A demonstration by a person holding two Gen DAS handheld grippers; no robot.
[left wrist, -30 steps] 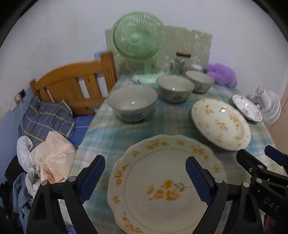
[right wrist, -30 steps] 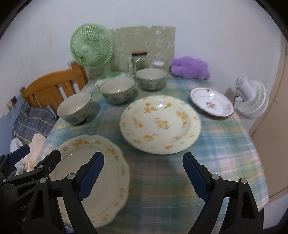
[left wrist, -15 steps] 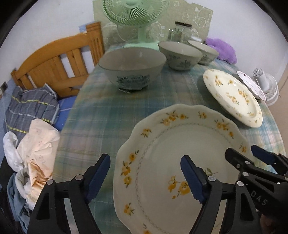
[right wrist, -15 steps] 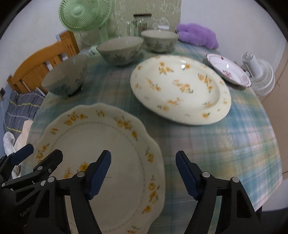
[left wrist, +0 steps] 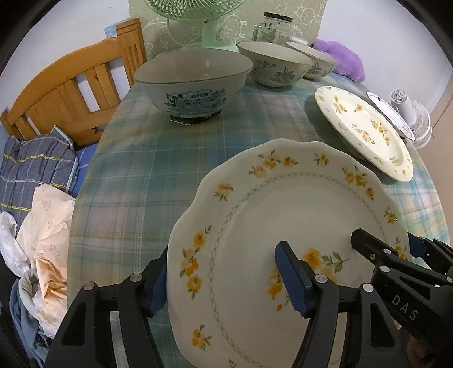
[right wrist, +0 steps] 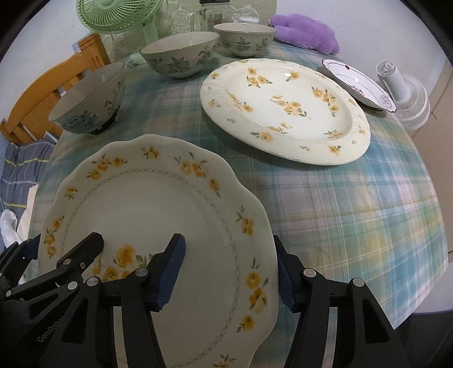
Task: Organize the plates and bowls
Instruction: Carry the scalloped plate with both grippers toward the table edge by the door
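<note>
A scalloped cream plate with yellow flowers point(left wrist: 283, 203) point(right wrist: 147, 203) lies at the near edge of the plaid-covered table point(left wrist: 141, 175). My left gripper point(left wrist: 223, 263) straddles its left rim, one finger outside the rim and one over the plate's inside. Its jaws are closing, with the rim between them. My right gripper point(right wrist: 228, 249) straddles the right rim the same way, and its jaws are closing too. Neither pair of pads visibly presses on the plate. Further back sit a large oval flowered plate point(right wrist: 286, 110), a small pink-patterned plate point(right wrist: 359, 82) and three bowls point(right wrist: 87, 102) point(right wrist: 181, 53) point(right wrist: 243, 36).
A green fan point(left wrist: 198, 17), a glass jar point(left wrist: 271, 28) and a purple plush point(left wrist: 342, 59) stand at the table's back. A white fan point(right wrist: 402, 93) is off the right edge. A wooden frame point(left wrist: 70, 93) and heaped clothes point(left wrist: 36, 164) lie to the left.
Both grippers came down and tipped toward the scalloped plate. Their jaws narrowed and now straddle its left and right rims.
</note>
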